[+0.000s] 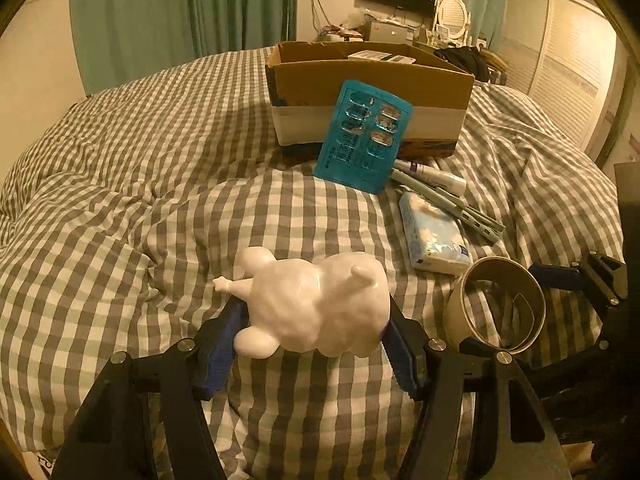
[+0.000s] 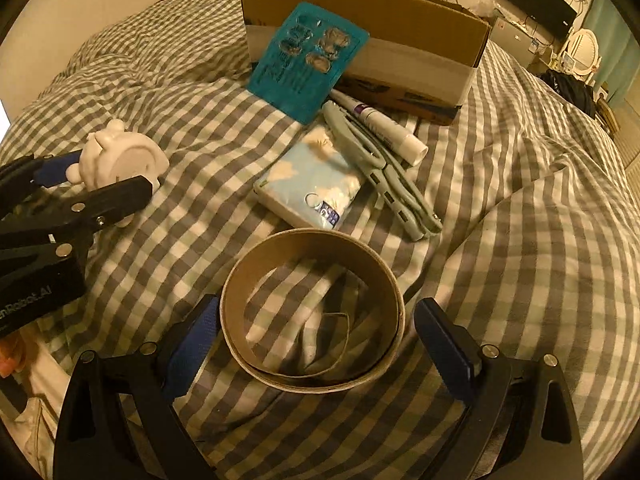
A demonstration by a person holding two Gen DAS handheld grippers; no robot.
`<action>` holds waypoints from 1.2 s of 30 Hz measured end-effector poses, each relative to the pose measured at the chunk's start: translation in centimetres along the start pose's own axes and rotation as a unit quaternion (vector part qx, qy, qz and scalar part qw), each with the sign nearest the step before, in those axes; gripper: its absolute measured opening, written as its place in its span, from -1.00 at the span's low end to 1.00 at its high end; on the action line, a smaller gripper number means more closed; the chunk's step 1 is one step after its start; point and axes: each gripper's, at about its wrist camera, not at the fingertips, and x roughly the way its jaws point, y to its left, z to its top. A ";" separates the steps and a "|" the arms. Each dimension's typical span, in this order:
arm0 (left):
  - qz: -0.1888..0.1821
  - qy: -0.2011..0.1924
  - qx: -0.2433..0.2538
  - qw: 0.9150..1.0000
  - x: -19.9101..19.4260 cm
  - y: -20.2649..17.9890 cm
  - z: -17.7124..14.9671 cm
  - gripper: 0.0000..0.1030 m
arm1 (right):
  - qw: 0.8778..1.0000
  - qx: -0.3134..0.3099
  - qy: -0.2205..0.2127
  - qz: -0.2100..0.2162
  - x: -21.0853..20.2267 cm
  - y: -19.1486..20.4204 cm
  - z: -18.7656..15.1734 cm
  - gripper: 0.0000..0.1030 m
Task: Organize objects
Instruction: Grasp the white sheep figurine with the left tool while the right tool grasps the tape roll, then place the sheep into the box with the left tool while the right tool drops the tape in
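Both blue pads of left gripper (image 1: 314, 350) clamp white figurine (image 1: 316, 306), lengthwise crosswise.

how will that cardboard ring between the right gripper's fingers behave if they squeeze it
The cardboard ring looks thin-walled and hollow, with a loose inner strip curling away, so it will probably flex or crush under a firm pinch. It seems light. The right gripper stands open around it, and on the soft checked bedding it may tilt or slide when nudged.

The cardboard box (image 1: 372, 92) hides most of its contents; print on the blister pack (image 1: 362, 136) is unreadable.
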 end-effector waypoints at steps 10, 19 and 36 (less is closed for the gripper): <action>0.000 -0.007 0.002 1.000 -0.5 -0.3 0.3 0.29 | 0.999 -0.001 -0.033 0.014 -2.1 -0.4 0.3 0.63; -0.006 -0.020 -0.006 1.000 -1.2 0.1 2.4 0.29 | 0.996 -0.010 -0.090 -0.010 -5.3 -1.3 3.3 0.62; -0.004 -0.099 0.006 0.995 -2.5 0.7 13.8 0.29 | 0.978 0.001 -0.206 -0.041 -10.7 -7.4 14.1 0.61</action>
